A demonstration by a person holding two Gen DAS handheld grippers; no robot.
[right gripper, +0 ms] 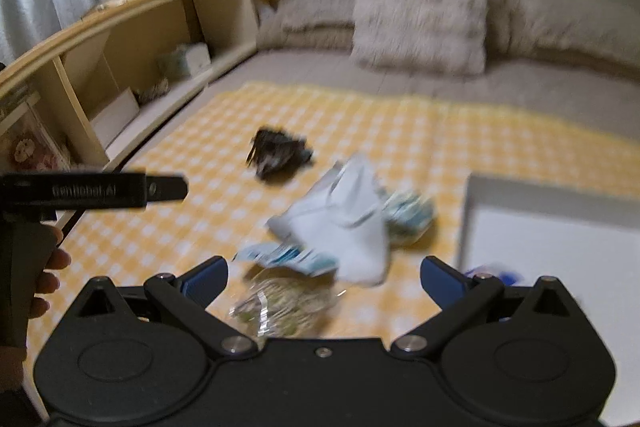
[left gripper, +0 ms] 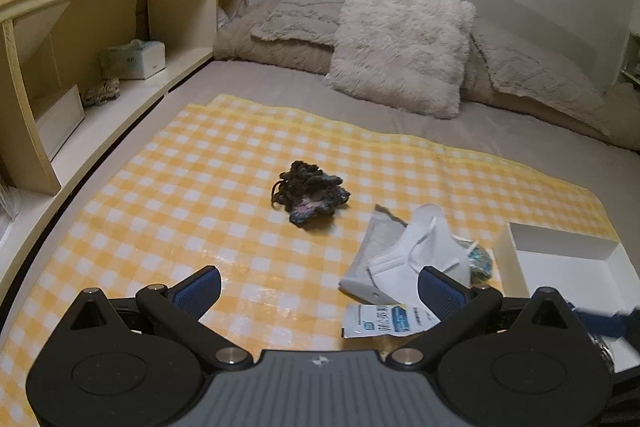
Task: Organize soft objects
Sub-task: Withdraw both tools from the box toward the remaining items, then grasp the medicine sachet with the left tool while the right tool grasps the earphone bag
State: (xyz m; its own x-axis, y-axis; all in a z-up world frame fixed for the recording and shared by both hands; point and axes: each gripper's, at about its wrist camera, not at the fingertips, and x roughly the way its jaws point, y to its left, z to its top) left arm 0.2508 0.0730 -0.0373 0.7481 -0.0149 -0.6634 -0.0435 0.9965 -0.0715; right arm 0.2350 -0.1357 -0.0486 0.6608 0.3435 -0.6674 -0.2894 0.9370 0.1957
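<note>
Left wrist view. The left gripper (left gripper: 319, 287) hangs over a yellow checked mat (left gripper: 168, 187) spread on a bed (left gripper: 280, 87); its jaws stand wide apart and hold nothing. A dark scrunchie (left gripper: 310, 193) lies alone on the mat at 12 o'clock from the jaws, well apart from both fingers. A white mask (left gripper: 416, 251) lies at 2 o'clock, partly on a grey pouch (left gripper: 372, 243), and the right finger's blue pad (left gripper: 440, 293) overlaps its lower edge in the picture; whether they touch cannot be told. A printed sachet (left gripper: 384, 321) lies just inside that finger, at 3 o'clock. A small teal item (left gripper: 480, 261) sits between the mask and a white box (left gripper: 560, 247) at the far right. A fluffy pillow (left gripper: 404, 43) leans at the head of the bed, and a wooden shelf (left gripper: 120, 27) runs along 9 to 11 o'clock.

Right wrist view (blurred). The right gripper (right gripper: 324, 279) also has its jaws wide apart and empty. The mask (right gripper: 344, 223) lies at 12 o'clock between and just beyond the fingers, the sachet (right gripper: 288, 257) at its near-left edge, and a clear crinkled wrapper (right gripper: 280, 307) sits close between the fingers. The scrunchie (right gripper: 278, 153) lies farther off at 11 o'clock. The box (right gripper: 552, 227) fills 2 to 3 o'clock. At 9 o'clock a hand (right gripper: 44, 267) grips the other gripper's handle.
</note>
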